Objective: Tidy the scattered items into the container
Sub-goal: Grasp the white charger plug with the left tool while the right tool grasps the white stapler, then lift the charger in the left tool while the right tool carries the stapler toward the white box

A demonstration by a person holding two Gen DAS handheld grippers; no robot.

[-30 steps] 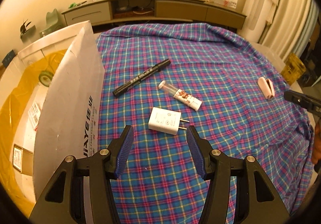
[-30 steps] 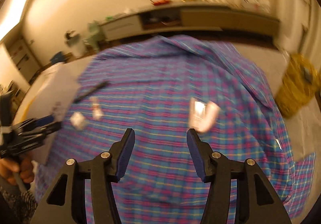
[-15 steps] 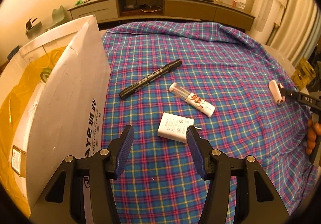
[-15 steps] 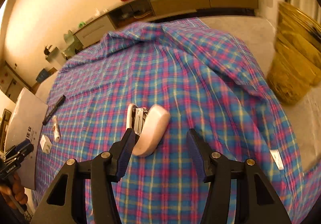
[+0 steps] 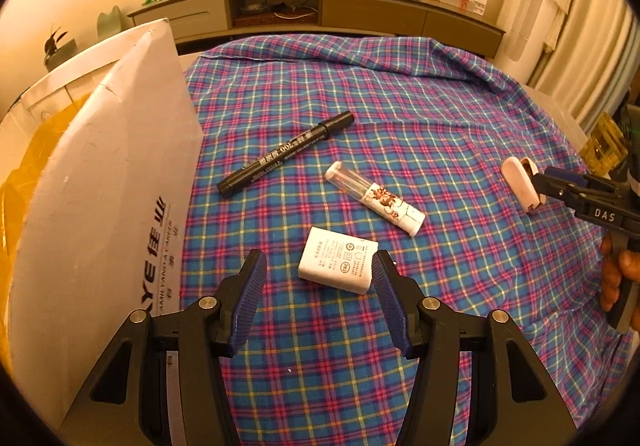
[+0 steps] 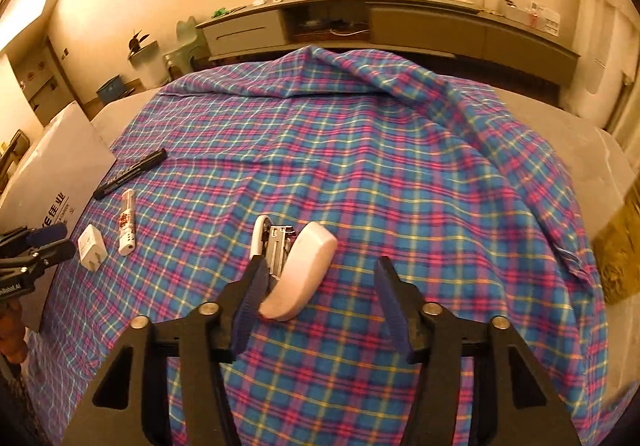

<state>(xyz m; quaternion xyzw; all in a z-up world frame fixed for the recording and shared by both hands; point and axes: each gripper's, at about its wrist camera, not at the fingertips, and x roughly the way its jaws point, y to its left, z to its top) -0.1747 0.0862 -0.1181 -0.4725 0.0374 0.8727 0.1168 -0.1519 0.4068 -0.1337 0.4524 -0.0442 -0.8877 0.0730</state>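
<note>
We are lining up two grasps: right gripper [image 6: 318, 286], jaws opening, straddling the pink-white stapler [image 6: 296, 274], needs centring before closing. Left gripper [image 5: 318, 296] is hanging wide over the white charger [image 5: 340, 264] lying flat on the plaid cloth [image 5: 400, 126], cardboard box [image 5: 100, 186] just left.

stapler [image 6: 304, 270]: glossy plastic, metal | tablecloth [image 6: 360, 166]: woven plaid | box [image 5: 100, 186]: matt cardboard

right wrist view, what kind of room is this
Probably a home living room: a long low media cabinet along the wall, curtains, and a table under a plaid cloth.
</note>
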